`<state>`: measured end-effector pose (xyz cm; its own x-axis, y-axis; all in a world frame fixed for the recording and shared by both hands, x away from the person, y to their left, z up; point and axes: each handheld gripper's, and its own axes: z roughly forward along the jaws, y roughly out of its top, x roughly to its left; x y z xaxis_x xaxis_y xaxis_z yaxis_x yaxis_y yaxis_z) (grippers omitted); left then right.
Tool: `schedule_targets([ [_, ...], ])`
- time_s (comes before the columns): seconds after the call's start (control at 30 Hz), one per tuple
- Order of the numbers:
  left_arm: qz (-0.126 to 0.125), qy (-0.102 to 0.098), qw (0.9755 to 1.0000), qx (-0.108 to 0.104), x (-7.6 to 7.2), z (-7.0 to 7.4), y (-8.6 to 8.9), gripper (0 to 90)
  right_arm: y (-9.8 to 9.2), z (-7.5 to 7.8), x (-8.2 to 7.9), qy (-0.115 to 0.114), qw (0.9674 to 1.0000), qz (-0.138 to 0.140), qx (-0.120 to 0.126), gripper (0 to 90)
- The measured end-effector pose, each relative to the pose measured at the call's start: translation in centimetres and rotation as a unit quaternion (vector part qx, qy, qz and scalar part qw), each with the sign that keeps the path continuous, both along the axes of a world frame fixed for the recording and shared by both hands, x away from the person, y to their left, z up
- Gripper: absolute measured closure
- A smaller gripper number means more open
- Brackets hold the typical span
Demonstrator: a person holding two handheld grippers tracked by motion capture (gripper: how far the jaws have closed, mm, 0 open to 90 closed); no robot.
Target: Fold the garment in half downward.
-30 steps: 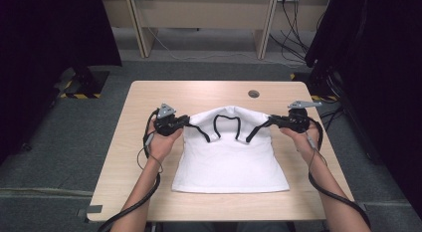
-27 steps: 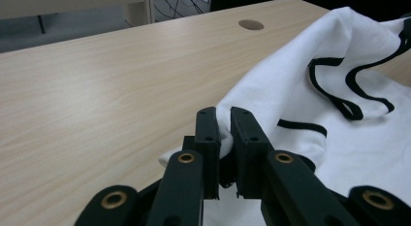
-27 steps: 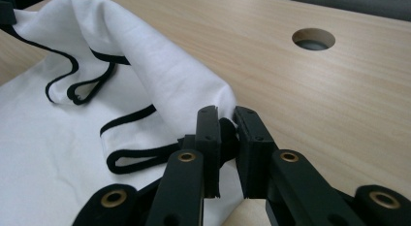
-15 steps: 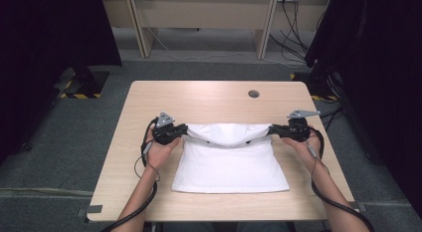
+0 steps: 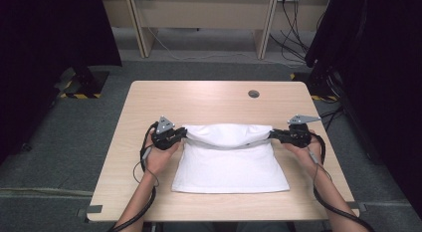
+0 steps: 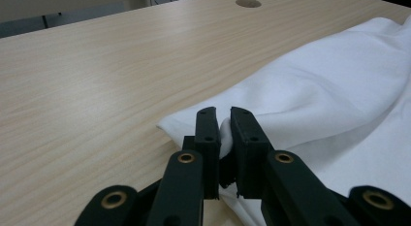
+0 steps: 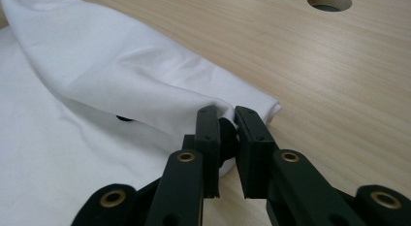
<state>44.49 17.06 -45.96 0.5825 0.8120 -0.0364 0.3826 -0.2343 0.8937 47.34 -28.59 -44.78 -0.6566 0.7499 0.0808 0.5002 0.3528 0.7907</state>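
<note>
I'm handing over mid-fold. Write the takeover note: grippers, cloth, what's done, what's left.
Left gripper: shut on the white cloth at its far left corner.
Right gripper: shut on the far right corner.
Cloth: lies on the table, far edge raised and folding toward the person.
Done: both corners gripped, fold begun.
Left: probably carry the edge to the near edge, lay it flat, release.

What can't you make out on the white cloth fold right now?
- Underside of the white cloth: high view, hidden by its folded-over top layer.
- Corner in the left gripper: left gripper view, covered by the jaws.
- Dark thing behind the right gripper: right gripper view, too little shows between the jaws to identify.
</note>
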Motion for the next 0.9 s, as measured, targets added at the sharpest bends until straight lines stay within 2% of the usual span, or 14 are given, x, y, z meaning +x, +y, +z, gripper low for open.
schedule_targets([
  [0.53, -0.011, -0.021, 0.9996, 0.013, -2.1, 0.8, 0.0, 82.2, 0.3, 0.5, -1.5, -0.009, 0.9998, 0.013, -0.012, 81.0],
  [0.9, -0.017, -0.032, 0.9993, 0.011, -2.8, 1.5, -0.1, 82.4, 0.5, 1.0, -2.2, -0.021, 0.9996, 0.016, -0.011, 81.0],
])
